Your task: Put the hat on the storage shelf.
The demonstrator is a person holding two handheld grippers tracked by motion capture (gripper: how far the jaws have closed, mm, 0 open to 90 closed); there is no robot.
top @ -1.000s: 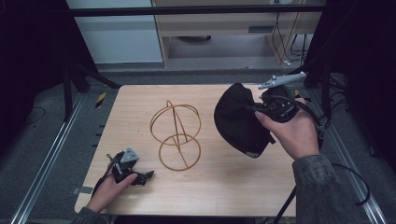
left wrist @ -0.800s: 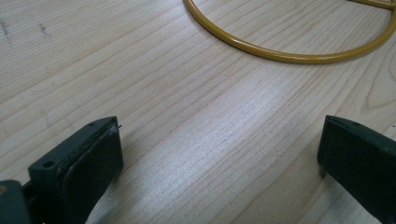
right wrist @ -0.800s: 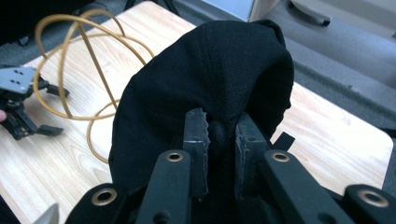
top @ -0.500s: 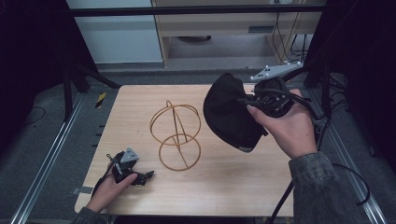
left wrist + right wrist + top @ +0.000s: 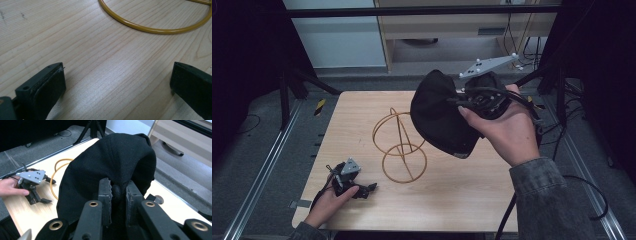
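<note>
Table (image 5: 362, 120): pale wood, visible grain, smooth satin sheen, a few dark scuffs at 11 o'clock in left gripper view. Wire stand (image 5: 401, 145): thin metal rod, glossy mustard-yellow coating, smooth. Black cap (image 5: 439, 112): woven cloth, matt, coarse weave plain in right gripper view, small cloth button pinched between jaws. Right gripper (image 5: 117, 191): matt black plastic, jaw faces serrated, brass-looking rivets at 6 o'clock; plate on top flat grey, matt, metal-looking. Left gripper (image 5: 117, 82): matt black plastic, pads dull, rubbery-looking. Sleeve (image 5: 547, 200) at 5 o'clock in high view: grey mottled cloth. Floor (image 5: 257, 150): grey, rough carpet-like.
</note>
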